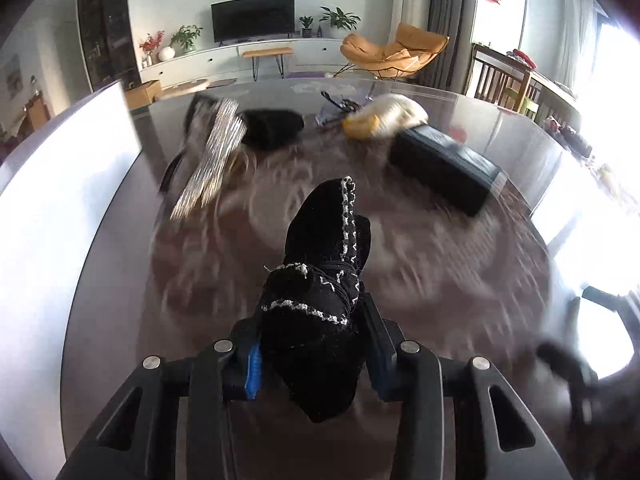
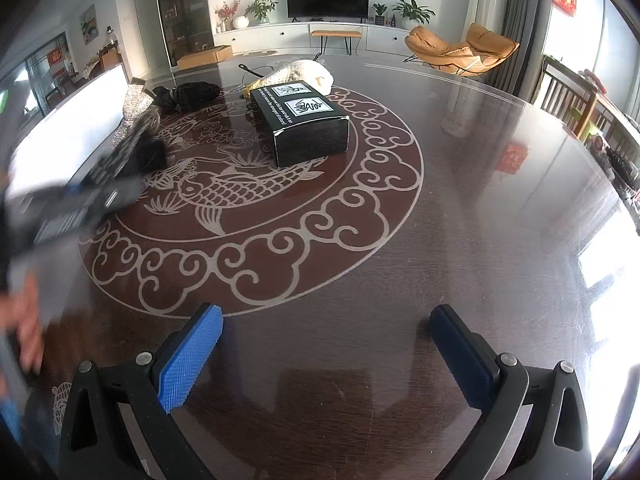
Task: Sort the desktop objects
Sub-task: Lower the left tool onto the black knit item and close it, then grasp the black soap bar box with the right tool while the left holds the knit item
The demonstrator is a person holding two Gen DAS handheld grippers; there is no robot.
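Fingers of your left gripper (image 1: 310, 354) are clamped on a black fabric pouch with white zigzag stitching (image 1: 320, 280); blue pads press it from both sides, and it stands up out of the jaws above the table. Your right gripper (image 2: 326, 354) is spread wide with nothing between its blue pads, hovering over bare tabletop.

Pouch position: held over the dark glossy round table with a pale fish-and-cloud inlay (image 2: 280, 240), near side of the inlay (left wrist view is motion-blurred, so contact with the surface cannot be judged).

Beyond it, toward the far edge:
- a black rectangular cardboard box with white labels (image 2: 306, 124), lying flat on the inlay, well apart from the pouch.
- a cream-white cloth bundle with a yellow part (image 1: 384, 118), just behind the box, touching or nearly so.
- a second black soft bag (image 1: 272, 128), far left of the box.
- a silver sequinned strip (image 1: 216, 152), draped just beside that bag.

Left edge of the right wrist view: your left hand (image 2: 28, 328), blurred.
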